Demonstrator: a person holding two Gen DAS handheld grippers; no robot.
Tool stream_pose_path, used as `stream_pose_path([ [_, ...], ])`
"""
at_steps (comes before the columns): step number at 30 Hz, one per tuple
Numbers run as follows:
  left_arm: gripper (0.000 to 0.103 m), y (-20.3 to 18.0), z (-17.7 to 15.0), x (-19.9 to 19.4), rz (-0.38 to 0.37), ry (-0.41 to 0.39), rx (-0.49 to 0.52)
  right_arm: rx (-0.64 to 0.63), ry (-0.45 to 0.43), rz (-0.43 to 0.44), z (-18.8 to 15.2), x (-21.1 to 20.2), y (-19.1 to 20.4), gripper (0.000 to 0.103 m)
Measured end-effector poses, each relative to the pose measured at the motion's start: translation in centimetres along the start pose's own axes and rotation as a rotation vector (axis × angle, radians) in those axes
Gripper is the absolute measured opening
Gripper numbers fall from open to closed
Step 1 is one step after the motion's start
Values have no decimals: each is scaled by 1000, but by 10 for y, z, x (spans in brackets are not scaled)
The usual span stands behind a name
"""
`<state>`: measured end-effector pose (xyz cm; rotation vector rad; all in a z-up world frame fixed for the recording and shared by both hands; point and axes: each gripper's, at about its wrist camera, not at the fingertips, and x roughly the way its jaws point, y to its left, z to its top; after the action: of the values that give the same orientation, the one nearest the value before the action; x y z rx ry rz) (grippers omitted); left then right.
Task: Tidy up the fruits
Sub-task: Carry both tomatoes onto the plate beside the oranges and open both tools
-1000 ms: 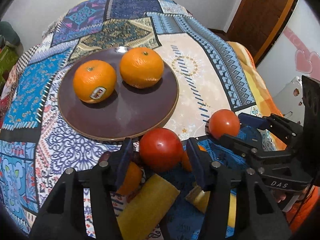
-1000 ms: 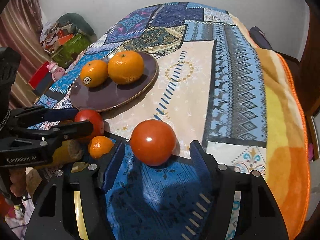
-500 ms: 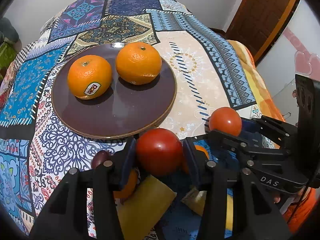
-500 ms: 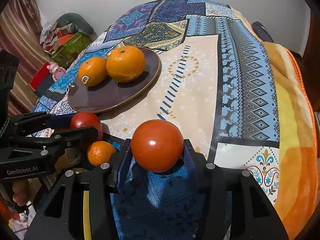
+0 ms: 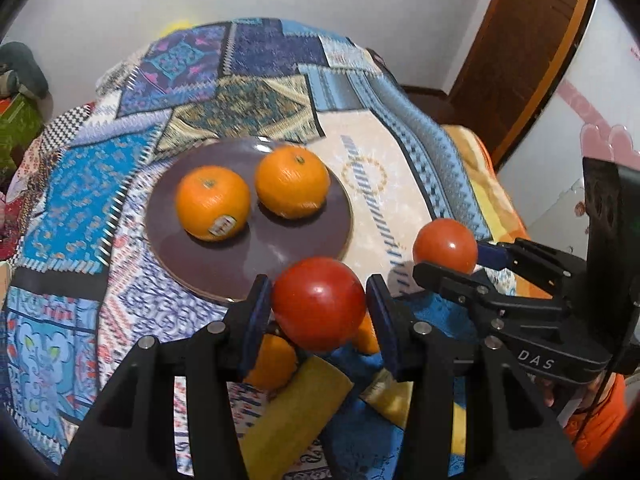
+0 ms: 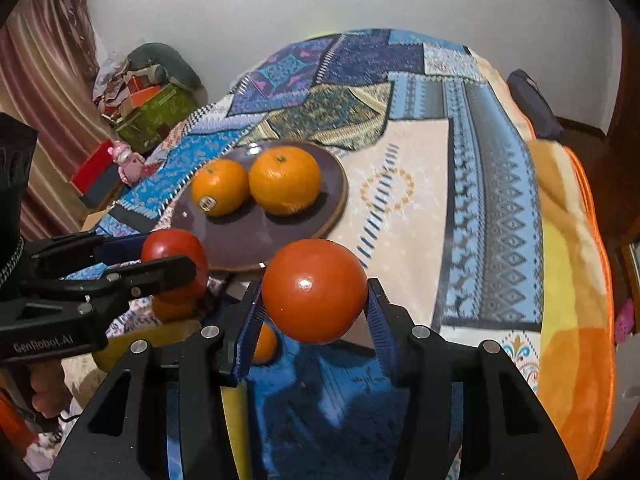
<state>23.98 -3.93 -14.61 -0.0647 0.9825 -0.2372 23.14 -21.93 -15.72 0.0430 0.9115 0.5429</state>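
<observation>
My left gripper [image 5: 318,308] is shut on a red tomato [image 5: 319,303], lifted a little above the patterned blanket. The right gripper [image 6: 314,300] is shut on a second red tomato [image 6: 315,290], which also shows at the right of the left wrist view as a tomato [image 5: 445,245] between black fingers. A brown plate [image 5: 200,264] beyond both grippers carries two oranges, one with a sticker [image 5: 213,202] and one plain [image 5: 292,187]. Small oranges [image 5: 270,364] and yellow fruit [image 5: 294,408] lie under the left gripper, partly hidden.
The patterned blanket [image 6: 472,184] covers a rounded surface that drops off at the right. A wooden door [image 5: 524,40] stands at the back right. Boxes and clutter [image 6: 148,96] and a curtain [image 6: 48,92] sit at the left.
Both grippers closed onto their tomatoes and lifted them off the blanket. The plate with its oranges now sits farther from the grippers in both views.
</observation>
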Motion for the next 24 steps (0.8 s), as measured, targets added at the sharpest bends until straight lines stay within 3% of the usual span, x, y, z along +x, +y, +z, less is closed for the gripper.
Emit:
stream_pose_path([
  [13,48,43,16,-20,68,-53,-44,-62,-9,30,26,22,33,46],
  [24,48,57,16,13,62,-11,-61,-99,62,26,31,60,43,46],
])
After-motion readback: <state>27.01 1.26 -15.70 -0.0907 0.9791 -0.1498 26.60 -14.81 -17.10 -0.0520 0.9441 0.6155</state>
